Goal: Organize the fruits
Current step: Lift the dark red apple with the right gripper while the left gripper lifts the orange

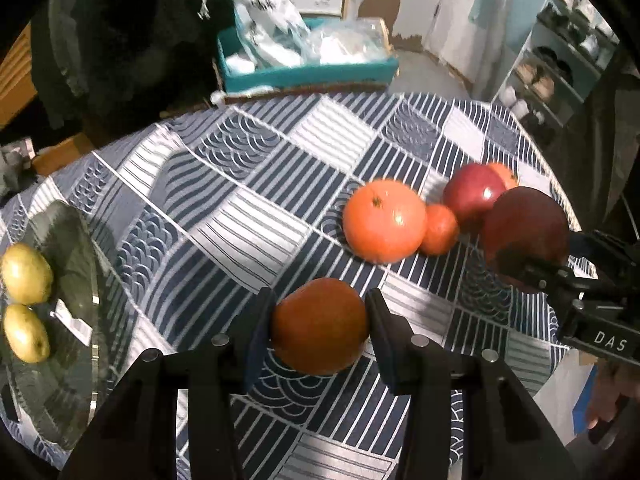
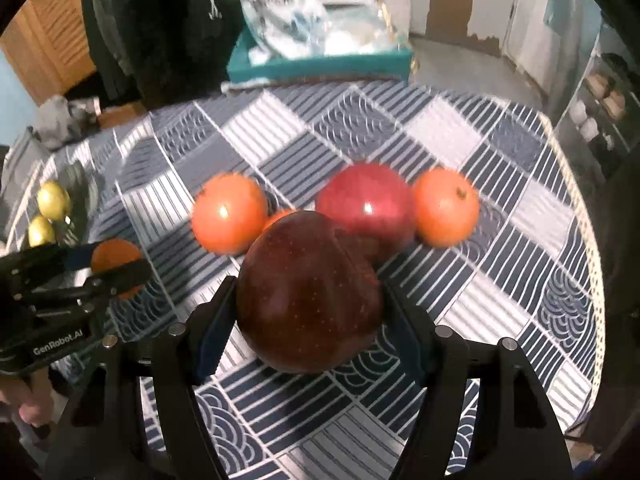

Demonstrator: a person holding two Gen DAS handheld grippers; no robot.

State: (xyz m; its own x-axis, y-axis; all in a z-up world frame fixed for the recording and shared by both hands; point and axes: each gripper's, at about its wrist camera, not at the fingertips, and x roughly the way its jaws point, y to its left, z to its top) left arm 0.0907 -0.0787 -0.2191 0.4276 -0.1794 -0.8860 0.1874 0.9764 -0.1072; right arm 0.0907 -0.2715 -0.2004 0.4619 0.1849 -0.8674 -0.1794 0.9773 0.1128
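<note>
Clamped between the left tool's (image 1: 319,326) pads sits an orange (image 1: 320,324).

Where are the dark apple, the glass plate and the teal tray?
Dark apple (image 2: 308,292), right wrist view, its front skin.
Glass plate (image 1: 76,240), left wrist view, bare inner surface.
Teal tray (image 1: 304,74), left wrist view, front wall.

Both handheld grippers are matte black, each with two broad angular arms ending in flat fingers faced with dark blue pads. Round silver pins or screw heads stud the left gripper (image 1: 318,330) and the right gripper (image 2: 308,320) alike. White lettering marks their sides: "DAS" on the right unit, "GenRobot.AI" on the left. A person's fingers (image 2: 28,410) show at the frame edge, possibly below a dark sleeve, though blur obscures it.
</note>
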